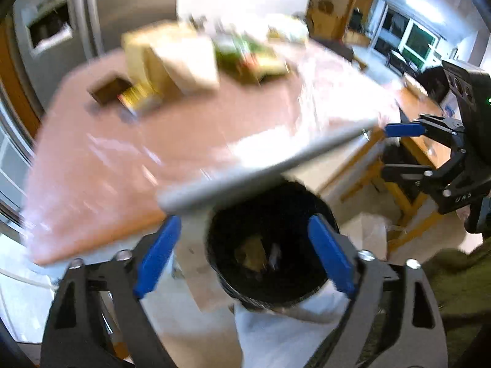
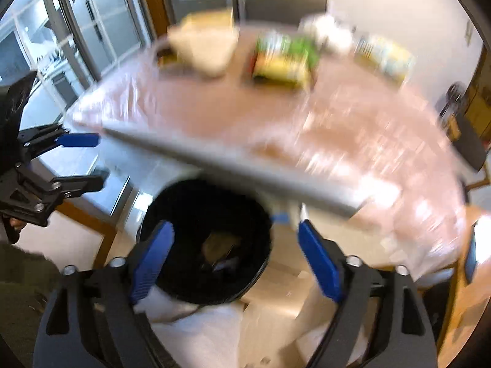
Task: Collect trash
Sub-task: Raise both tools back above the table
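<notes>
With both my left gripper and right gripper wide open and empty above the black bin, I should reach steadily for litter near the table's far edge.

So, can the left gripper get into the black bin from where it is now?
Probably yes. The left gripper is open and empty, above the black bin, whose mouth faces up with scraps at the bottom. Only the table edge overhangs the far rim; the near side looks free.
</notes>
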Tool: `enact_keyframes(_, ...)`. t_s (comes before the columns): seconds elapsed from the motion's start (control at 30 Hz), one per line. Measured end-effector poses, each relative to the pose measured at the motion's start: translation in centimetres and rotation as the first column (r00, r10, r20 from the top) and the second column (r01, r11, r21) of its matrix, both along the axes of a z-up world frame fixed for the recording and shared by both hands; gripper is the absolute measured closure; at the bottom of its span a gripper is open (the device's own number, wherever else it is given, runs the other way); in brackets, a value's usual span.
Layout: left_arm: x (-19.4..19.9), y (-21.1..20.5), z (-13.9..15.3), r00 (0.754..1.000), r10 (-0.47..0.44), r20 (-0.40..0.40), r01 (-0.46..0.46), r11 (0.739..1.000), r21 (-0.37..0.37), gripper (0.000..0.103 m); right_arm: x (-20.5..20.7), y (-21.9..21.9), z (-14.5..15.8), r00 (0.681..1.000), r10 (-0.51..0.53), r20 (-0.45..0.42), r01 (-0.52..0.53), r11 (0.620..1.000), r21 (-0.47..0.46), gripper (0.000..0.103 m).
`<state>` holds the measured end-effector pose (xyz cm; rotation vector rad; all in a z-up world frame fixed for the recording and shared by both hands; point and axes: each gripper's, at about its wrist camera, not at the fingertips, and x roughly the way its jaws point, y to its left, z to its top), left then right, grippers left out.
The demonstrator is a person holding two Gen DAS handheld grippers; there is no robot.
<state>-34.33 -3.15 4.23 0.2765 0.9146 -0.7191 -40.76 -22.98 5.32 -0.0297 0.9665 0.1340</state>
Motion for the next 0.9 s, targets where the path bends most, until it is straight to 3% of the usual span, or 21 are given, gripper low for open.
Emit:
enact_keyframes(0.1,2.1,0.7,2.2,0.993,0.073,0.09,-0.071,0.997,-0.026,0.005,2.5,-1.3,2.2,0.994,-0.056,0.094,0.056,0.998,-0.001,0.006)
enact_keyframes(0.23,6.4,0.3,2.3,0.977,0.144,0.156,-0.146,0.989,0.005,0.005,7.0,-2.1,2.4,0.987,-0.113,0.118,0.117,0.993,-0.026,0.006)
enact_keyframes(0.47,12.9,-1.8,-0.3,0.978,0.156,0.14,-0.171,0.979,0.108,0.005,13.9,-1.8,0.6,0.985,-0.157,0.067,0.159,0.986,-0.038,0.006)
enact_keyframes(0.77,16.1,-2.8,-1.9,0.979,0.171,0.109,-0.185,0.974,0.129,0.005,17.9,-0.8,-2.0,0.987,-0.162,0.002,0.162,0.984,-0.076,0.006)
enact_keyframes(0.8,16.2,-2.8,-2.0,0.979,0.172,0.107,-0.185,0.974,0.128,0.006,18.0,-0.7,-2.0,0.987,-0.16,0.0,0.16,0.984,-0.08,0.006)
enact_keyframes(0.9,16.9,-2.9,-2.4,0.982,0.166,0.086,-0.176,0.976,0.129,0.023,18.6,-0.2,-2.4,0.988,-0.152,-0.005,0.15,0.984,-0.099,0.006)
